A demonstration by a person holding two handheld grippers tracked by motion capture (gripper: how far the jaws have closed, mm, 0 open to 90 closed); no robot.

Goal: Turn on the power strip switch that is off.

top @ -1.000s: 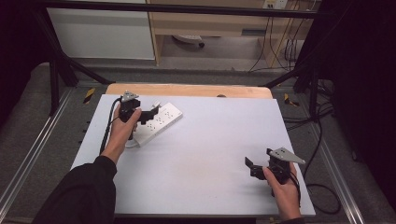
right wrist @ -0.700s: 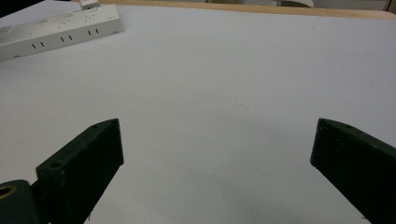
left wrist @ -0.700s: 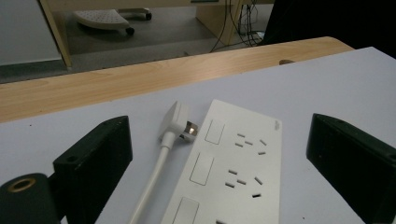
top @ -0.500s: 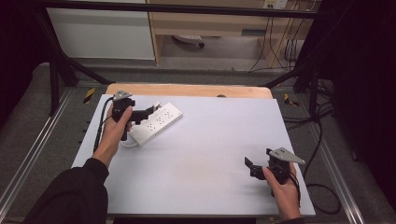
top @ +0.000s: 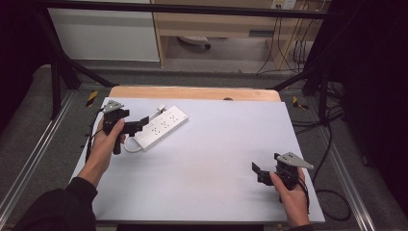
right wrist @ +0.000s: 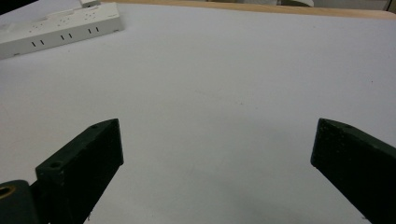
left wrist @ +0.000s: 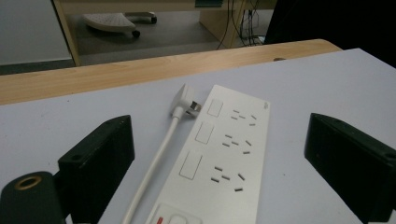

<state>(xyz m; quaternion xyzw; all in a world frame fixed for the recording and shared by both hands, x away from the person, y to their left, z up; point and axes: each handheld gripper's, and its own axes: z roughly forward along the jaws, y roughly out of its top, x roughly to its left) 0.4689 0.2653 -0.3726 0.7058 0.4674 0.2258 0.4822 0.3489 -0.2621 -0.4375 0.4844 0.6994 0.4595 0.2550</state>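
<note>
A white power strip (top: 162, 125) lies flat at the back left of the white table top (top: 211, 149), its white cable (left wrist: 154, 168) looped beside it and the plug (left wrist: 185, 99) resting by its far end. My left gripper (top: 138, 124) hovers at the strip's near end with its jaws wide open; in the left gripper view (left wrist: 224, 137) the strip (left wrist: 229, 154) lies between and beyond them, untouched. My right gripper (top: 258, 173) is held open near the front right of the table, with bare table between its jaws (right wrist: 215, 140).
A wooden strip (top: 192, 93) runs along the table's far edge. Beyond it are a shelf unit, floor cables and a chair base (top: 192, 42). In the right gripper view the power strip (right wrist: 60, 29) shows far off at the upper left.
My left gripper has drawn back to the left and toward the person, off the power strip. The strip and my right gripper have stayed where they were.
</note>
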